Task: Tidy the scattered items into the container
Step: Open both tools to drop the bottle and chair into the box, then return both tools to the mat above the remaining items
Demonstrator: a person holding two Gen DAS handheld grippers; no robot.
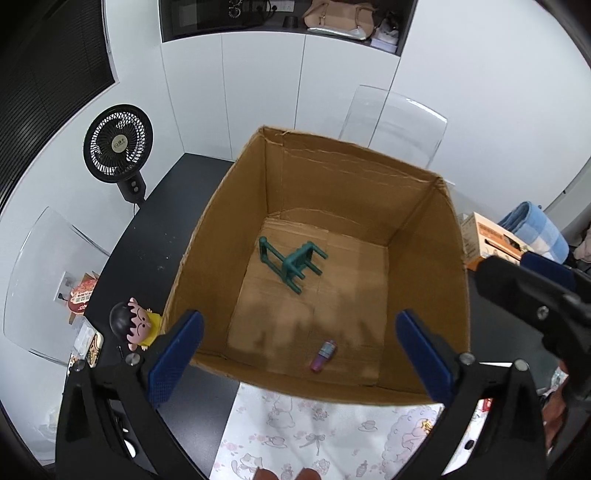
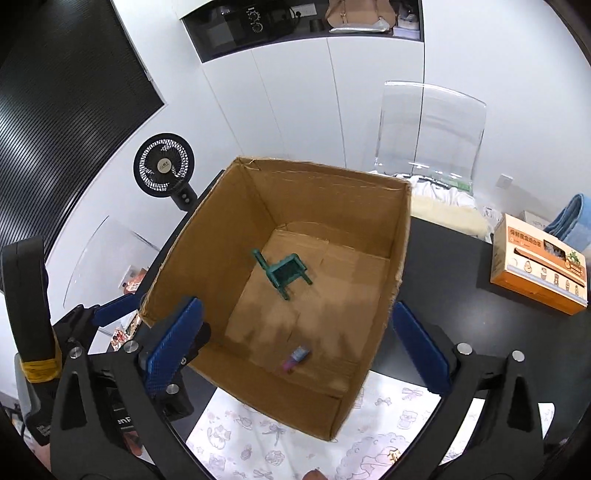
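Both tongs, left [image 1: 299,354] and right [image 2: 297,350], hang wide open and empty above the box [image 1: 221,229]. Inside lie a toy chair [image 1: 293,264] and a small tube [image 1: 324,355]. Next, fetch the doll [image 1: 135,326] beside the box's left wall, gripping its body squarely.

White panelled wall [image 2: 295,103] at the far side; a dark recessed shelf [image 2: 303,22] above it; black slatted blind [image 2: 66,110] on the left; black fan [image 1: 118,144] far left; clear chair [image 2: 432,125] behind the black table [image 2: 461,258]; even light.
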